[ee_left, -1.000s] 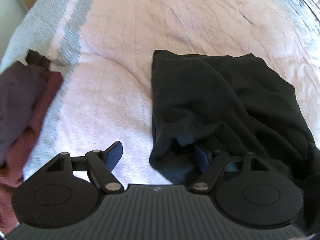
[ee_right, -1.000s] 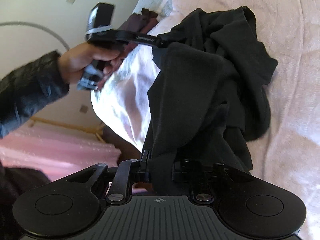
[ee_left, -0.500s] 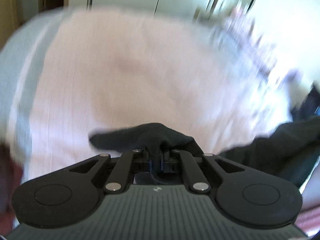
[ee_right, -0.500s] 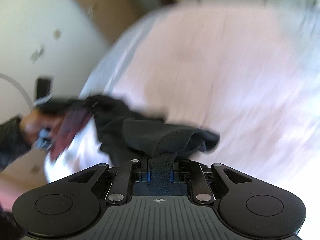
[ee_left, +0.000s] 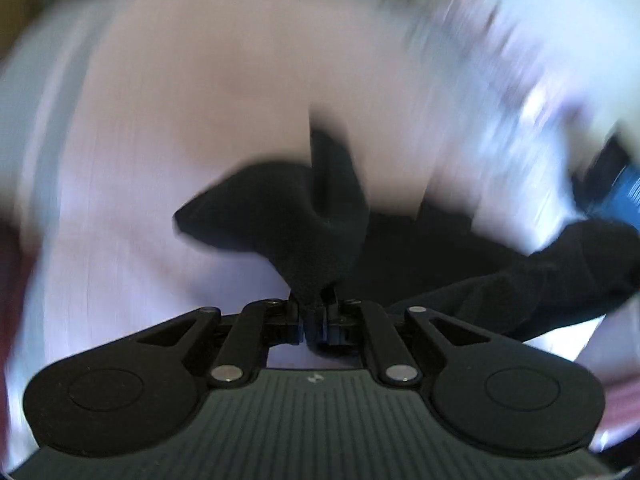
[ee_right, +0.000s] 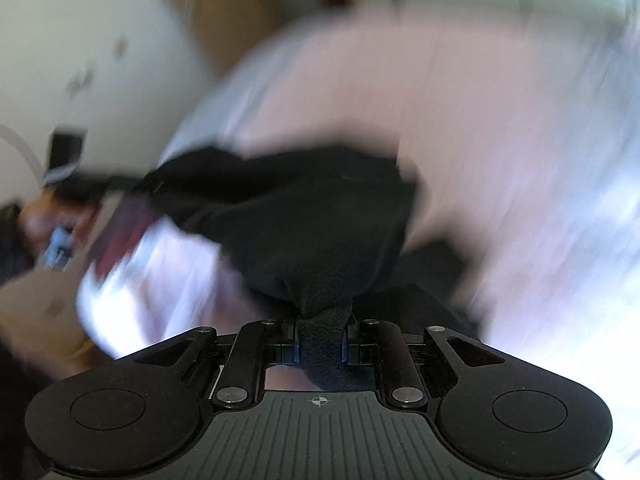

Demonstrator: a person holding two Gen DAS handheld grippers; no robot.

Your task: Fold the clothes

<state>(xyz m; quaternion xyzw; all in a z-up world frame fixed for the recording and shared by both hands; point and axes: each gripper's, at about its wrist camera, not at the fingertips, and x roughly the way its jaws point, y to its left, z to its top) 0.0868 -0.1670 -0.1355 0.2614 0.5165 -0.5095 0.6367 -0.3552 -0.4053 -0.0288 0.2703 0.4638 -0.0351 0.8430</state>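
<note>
Both views are heavily motion-blurred; only the tools and the cloth nearest the lenses read sharply.

Left wrist view: the left gripper point(ee_left: 316, 326) has its fingers point(ee_left: 294, 322) drawn almost together, pinching a thin bunch of the black knitted fabric garment point(ee_left: 304, 220). Its jaws have just been closing, with the cloth between them. From the pinch the fabric rises in a peak and spreads to the left in a flap, while a longer band runs off to the right edge of the frame. At that right edge a dark and blue shape shows, too blurred to identify. The garment hangs clear above the pale pink bed cover point(ee_left: 180, 112), which fills the background. A dark red patch sits at the far left edge, too blurred to tell what it is.

Right wrist view: the right gripper point(ee_right: 322, 346) holds its fingers point(ee_right: 290, 348) a little apart, clamped on a thicker fold of the same black garment point(ee_right: 304, 216). The cloth stretches from this pinch up and to the left, toward the other tool, seen blurred at the left margin with a person's hand point(ee_right: 38, 216) on it. The garment is thus held at two points, spread between the grippers above the bed. The pink cover point(ee_right: 460, 92) lies behind and to the right; a pale wall point(ee_right: 80, 40) occupies the upper left.
</note>
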